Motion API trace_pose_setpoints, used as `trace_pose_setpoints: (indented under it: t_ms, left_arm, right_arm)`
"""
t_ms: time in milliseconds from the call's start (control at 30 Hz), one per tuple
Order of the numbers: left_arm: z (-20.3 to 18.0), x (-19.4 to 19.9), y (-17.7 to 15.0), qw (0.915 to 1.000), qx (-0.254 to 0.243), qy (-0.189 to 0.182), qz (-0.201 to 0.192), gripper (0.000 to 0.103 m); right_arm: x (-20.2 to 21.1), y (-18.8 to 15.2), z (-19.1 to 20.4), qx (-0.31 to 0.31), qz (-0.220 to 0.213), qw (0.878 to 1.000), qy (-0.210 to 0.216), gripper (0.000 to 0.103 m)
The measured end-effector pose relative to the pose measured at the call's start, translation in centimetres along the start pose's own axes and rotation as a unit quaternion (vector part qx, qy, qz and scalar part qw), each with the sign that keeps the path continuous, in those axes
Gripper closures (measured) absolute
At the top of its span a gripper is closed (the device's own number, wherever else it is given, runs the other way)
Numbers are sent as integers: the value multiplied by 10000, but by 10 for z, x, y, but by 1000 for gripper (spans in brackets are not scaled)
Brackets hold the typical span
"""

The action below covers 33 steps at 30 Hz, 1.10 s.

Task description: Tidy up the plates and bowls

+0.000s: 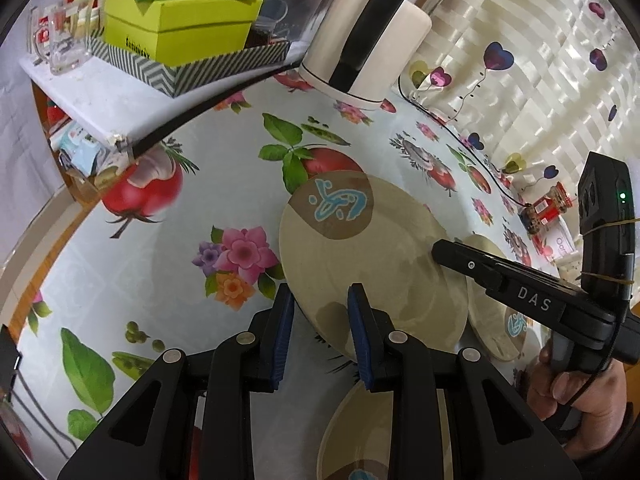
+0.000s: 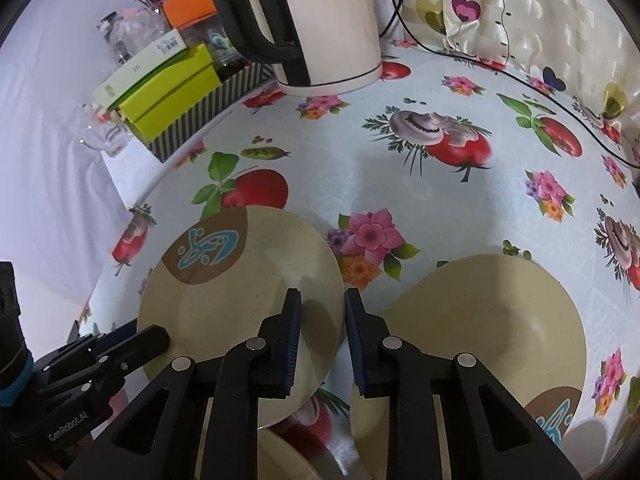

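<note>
From the left wrist camera, the big beige plate (image 1: 372,264) lies flat on the flowery tablecloth (image 1: 168,264), its brown patch with the blue squiggle pointing away toward the white kettle (image 1: 368,36). The left gripper (image 1: 320,336) straddles the plate's near rim with its blue pads spread, nothing pinched. A second plate (image 1: 496,320) peeks out just right of the first one, and a third dish (image 1: 352,440) sits below the fingers. The right gripper (image 1: 440,249) reaches over the first plate's right edge, a hand (image 1: 580,396) on its handle. From the right wrist camera, the first plate (image 2: 240,280) is on the left, patch again toward the kettle (image 2: 320,20), and the other plate (image 2: 492,340) lies beside it with its patch on the near right. The right gripper (image 2: 323,344) has its pads either side of the first plate's right rim; can't tell if they're actually squeezing it. The left gripper (image 2: 132,340) touches that plate's left edge. Cream curtain (image 2: 540,20) behind the kettle, green boxes (image 2: 168,92) left of it.
</note>
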<state>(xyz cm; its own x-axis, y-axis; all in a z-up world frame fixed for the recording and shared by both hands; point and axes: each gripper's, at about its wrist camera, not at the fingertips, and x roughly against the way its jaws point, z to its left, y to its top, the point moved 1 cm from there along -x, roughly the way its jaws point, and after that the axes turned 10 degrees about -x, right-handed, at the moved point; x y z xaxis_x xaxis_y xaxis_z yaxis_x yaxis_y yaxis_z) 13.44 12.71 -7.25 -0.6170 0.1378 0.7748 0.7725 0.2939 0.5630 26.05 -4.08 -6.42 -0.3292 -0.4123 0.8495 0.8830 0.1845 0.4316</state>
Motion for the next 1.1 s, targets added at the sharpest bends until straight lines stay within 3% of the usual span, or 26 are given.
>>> trace_pose_setpoints:
  t_ms: [467, 1100]
  left_arm:
    - [-19, 27, -13, 9997, -230, 94, -23, 74]
    - [-48, 58, -60, 9976, -644, 143, 186, 74]
  right_arm:
    - [29, -19, 2, -76, -92, 9999, 97, 81]
    - [77, -86, -8, -206, -168, 9996, 97, 81]
